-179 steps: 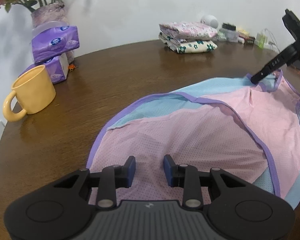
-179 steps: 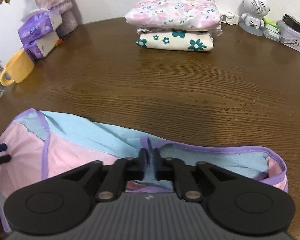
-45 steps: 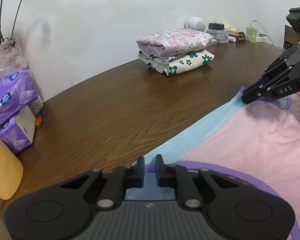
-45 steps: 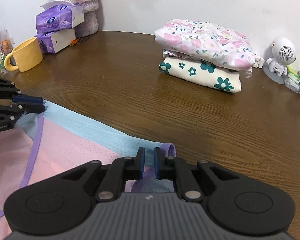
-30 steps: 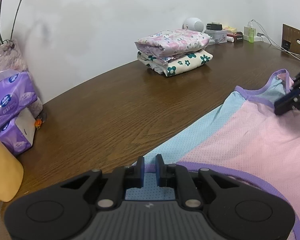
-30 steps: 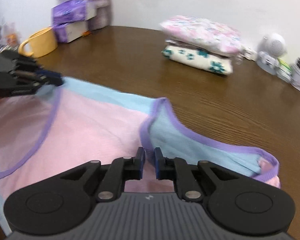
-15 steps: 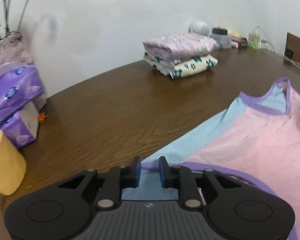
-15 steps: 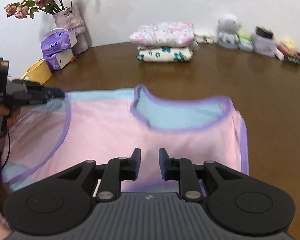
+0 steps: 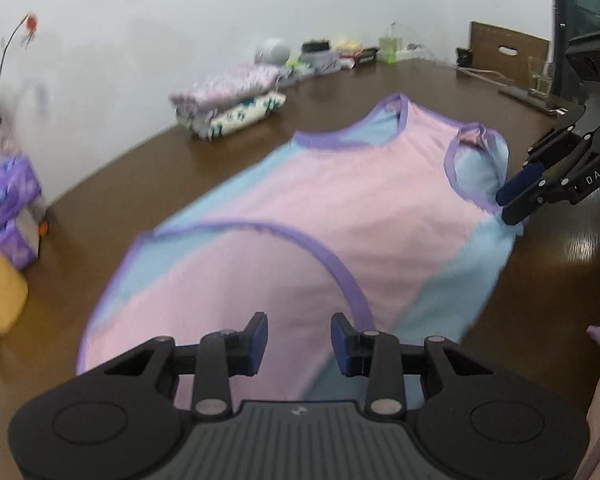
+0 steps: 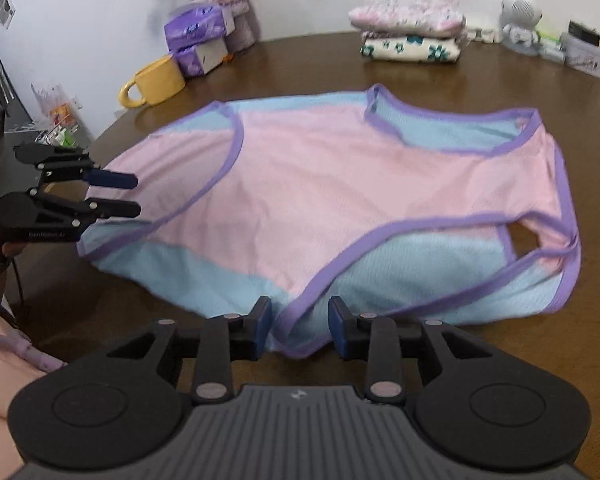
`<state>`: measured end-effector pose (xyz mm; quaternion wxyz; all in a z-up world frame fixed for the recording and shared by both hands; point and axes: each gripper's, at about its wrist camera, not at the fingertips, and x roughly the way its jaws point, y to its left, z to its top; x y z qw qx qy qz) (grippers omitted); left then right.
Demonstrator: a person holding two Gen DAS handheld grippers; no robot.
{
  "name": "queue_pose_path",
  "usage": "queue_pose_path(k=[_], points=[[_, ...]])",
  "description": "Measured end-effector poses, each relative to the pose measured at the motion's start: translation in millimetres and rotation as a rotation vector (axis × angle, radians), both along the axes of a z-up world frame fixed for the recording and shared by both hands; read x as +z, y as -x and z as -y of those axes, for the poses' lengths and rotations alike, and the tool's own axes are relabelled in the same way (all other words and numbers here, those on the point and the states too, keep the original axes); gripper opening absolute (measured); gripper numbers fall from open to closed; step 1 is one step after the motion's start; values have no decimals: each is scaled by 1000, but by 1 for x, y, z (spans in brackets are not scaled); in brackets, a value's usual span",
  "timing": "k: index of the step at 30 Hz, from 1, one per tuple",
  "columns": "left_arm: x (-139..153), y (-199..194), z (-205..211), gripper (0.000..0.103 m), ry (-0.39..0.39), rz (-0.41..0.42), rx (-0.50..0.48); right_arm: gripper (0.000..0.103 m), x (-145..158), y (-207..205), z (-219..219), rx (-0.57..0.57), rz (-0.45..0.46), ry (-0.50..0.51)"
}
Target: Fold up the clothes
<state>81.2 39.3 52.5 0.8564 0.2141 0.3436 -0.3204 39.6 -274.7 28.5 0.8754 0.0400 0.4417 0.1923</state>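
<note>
since a second ago both grippers let go.

left wrist: left gripper [image 9: 299,338], jaws opening, nothing pinched; pink top [image 9: 340,216] flat on table [image 9: 140,184], laid for folding.

right wrist: right gripper [image 10: 299,328], jaws opening; purple hem lies loose between.

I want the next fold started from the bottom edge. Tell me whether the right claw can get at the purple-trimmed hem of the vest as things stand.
Probably yes. The right claw is opening, with the hem of the vest lying between its fingers, unpinched, and nothing covers it.
</note>
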Motion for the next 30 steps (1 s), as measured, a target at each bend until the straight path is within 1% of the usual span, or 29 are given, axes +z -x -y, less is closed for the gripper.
queue_pose_path(k=[1, 2, 5, 8, 10, 13, 15, 17, 20, 21, 23, 26, 29, 30], points=[[-3, 2, -2, 33, 0, -13, 14, 20, -1, 2, 0, 1, -4, -2], [-6, 5, -4, 32, 0, -26, 29, 7, -3, 4, 1, 0, -9, -6], [-9, 10, -10, 25, 5, -36, 55, 7, -2, 6, 6, -30, -5, 5], [-9, 17, -16, 24, 1, -25, 65, 6, -3, 5, 10, -42, -7, 19], [-9, 20, -21, 24, 4, -20, 77, 7, -3, 5, 9, -34, -9, 21], [-8, 22, -26, 24, 11, -15, 99, 17, 2, 9, 11, -20, 12, -25], [-5, 25, -30, 24, 30, -1, 108, 26, 12, 14, 20, -57, 61, -39], [-1, 28, -32, 24, 51, 13, 111, 26, 20, 16, 31, -143, 112, 7], [-3, 26, -32, 24, 57, 13, 124, 26, 21, 8, 44, -238, 139, 100], [-5, 23, -32, 24, 51, 5, 132, 26, 19, 5, 45, -239, 148, 122], [-10, 19, -32, 24, 45, -8, 147, 26, 14, -2, 43, -206, 162, 150], [-10, 18, -34, 26, 52, -14, 158, 25, 4, -9, 30, -129, 162, 222], [-10, 18, -35, 26, 45, -15, 167, 22, -4, -10, 23, -94, 110, 324], [-10, 18, -35, 26, 39, -13, 168, 22, -5, -7, 25, -95, 103, 336]])
